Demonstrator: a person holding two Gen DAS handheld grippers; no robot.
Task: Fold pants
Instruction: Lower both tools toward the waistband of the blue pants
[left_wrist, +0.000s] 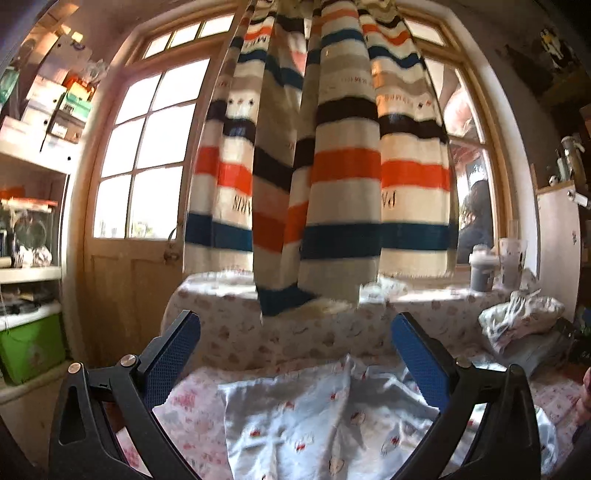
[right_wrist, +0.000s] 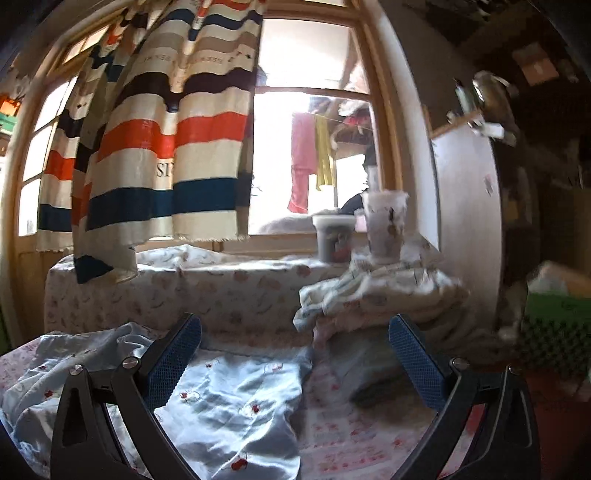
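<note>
Satiny pale-blue pants (left_wrist: 325, 417) lie rumpled on the floral sheet (right_wrist: 351, 443) below both tools, so your main risk is pinching only 1 slippery layer, or catching the sheet with it, and dragging the fold crooked. Your left gripper (left_wrist: 295, 354) is spread wide, holding nothing, above the pants and apparently clear of them. Your right gripper (right_wrist: 295, 354) is equally wide and empty, over the pants' right edge. Mind the clothes pile (right_wrist: 369, 295) beyond it.

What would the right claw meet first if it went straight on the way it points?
Probably the upright cloth-covered front of the raised ledge beyond the pale blue pants. The open right claw holds nothing, and nothing visible blocks the way, though depth is uncertain.
</note>
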